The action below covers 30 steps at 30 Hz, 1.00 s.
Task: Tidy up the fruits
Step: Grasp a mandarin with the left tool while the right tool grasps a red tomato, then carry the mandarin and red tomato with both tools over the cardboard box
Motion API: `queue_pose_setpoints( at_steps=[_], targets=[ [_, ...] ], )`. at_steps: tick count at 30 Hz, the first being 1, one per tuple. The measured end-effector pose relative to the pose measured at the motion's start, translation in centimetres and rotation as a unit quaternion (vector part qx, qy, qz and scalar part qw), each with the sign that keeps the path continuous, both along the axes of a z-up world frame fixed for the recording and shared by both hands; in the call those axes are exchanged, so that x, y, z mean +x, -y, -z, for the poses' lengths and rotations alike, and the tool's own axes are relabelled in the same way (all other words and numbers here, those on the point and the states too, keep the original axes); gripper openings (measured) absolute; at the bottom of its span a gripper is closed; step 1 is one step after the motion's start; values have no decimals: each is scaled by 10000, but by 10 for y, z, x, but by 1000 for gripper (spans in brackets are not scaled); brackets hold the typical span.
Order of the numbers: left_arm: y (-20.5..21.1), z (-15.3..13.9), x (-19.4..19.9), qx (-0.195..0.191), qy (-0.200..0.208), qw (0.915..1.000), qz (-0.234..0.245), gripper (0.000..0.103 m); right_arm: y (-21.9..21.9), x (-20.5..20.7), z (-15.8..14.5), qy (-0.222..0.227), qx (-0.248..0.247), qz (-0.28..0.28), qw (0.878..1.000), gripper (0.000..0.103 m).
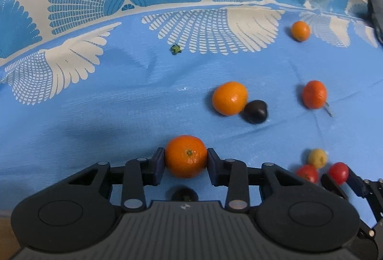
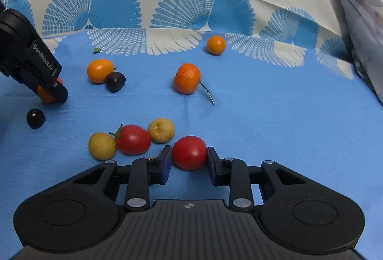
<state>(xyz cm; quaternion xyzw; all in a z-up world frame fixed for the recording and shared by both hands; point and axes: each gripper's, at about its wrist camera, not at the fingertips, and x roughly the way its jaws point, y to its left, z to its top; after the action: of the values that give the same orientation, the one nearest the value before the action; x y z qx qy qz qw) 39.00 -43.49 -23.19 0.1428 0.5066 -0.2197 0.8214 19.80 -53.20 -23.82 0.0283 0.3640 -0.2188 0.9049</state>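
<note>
- While both grippers sit low over a table covered by a blue cloth (image 2: 287, 128) with a white-and-blue fan pattern along its far edge, each one has a fruit between its fingers.
- The left gripper (image 1: 186, 160) is closed on a mandarin (image 1: 186, 156); both finger pads touch its sides, and its green stem end faces the camera.
- The right gripper (image 2: 189, 157) is closed on a red tomato (image 2: 189, 152), pinched from left and right, near the front edge of the table.
- Just to the left of that tomato lies a second red tomato (image 2: 133, 142) with a green stalk, set between two yellowish round fruits (image 2: 102, 145) (one touching it on the left, the other (image 2: 161, 130) just beside it on the right).
- Toward the middle of the table, an orange mandarin (image 2: 100, 70) touches a dark plum (image 2: 115, 81).
- Another mandarin (image 2: 187, 78) lies to the right of that pair, well apart from it, with a thin curved stem or leaf (image 2: 207, 92) beside it.
- A smaller mandarin (image 2: 216, 45) sits near the far edge, at the border of the fan pattern.
- A second dark plum (image 2: 36, 118) lies near the left edge, just in front of the left gripper.
- A small green scrap (image 1: 176, 49), perhaps a fruit calyx, lies alone near the far edge.
</note>
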Motion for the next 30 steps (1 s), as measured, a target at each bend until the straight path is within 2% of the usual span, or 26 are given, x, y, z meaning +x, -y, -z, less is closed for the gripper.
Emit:
queue_pose_setpoints(
  at_steps=[3, 7, 11, 14, 15, 19, 20, 23, 30],
  targets=[
    [-7, -16, -16, -121, 47, 9999, 84, 41, 4, -7, -6, 67, 120, 146, 9998, 32],
    [-25, -45, -47, -326, 63, 9994, 52, 41, 1, -41, -38, 393, 318, 378, 9980, 32],
    [-51, -76, -89, -255, 193, 9994, 94, 41, -20, -76, -72, 634, 287, 355, 9969, 32],
    [-83, -102, -123, -351, 161, 9992, 78, 41, -43, -102, -98, 771, 440, 148, 9959, 32],
    [-96, -111, -136, -392, 147, 9991, 45, 41, -43, -102, -98, 771, 440, 148, 9959, 32],
    [-150, -147, -190, -282, 298, 9989, -216, 41, -103, -147, -135, 761, 824, -485, 9925, 32],
    [-164, -154, -202, -215, 361, 9986, -319, 41, -103, -147, -135, 761, 824, -485, 9925, 32],
    [-210, -173, -236, -151, 379, 9972, -620, 41, -163, -175, -158, 681, 1149, -1013, 9859, 32],
    [-308, -194, -302, -145, 296, 9938, -1065, 41, -259, -217, -189, 548, 1375, -1905, 9705, 32]
  ],
)
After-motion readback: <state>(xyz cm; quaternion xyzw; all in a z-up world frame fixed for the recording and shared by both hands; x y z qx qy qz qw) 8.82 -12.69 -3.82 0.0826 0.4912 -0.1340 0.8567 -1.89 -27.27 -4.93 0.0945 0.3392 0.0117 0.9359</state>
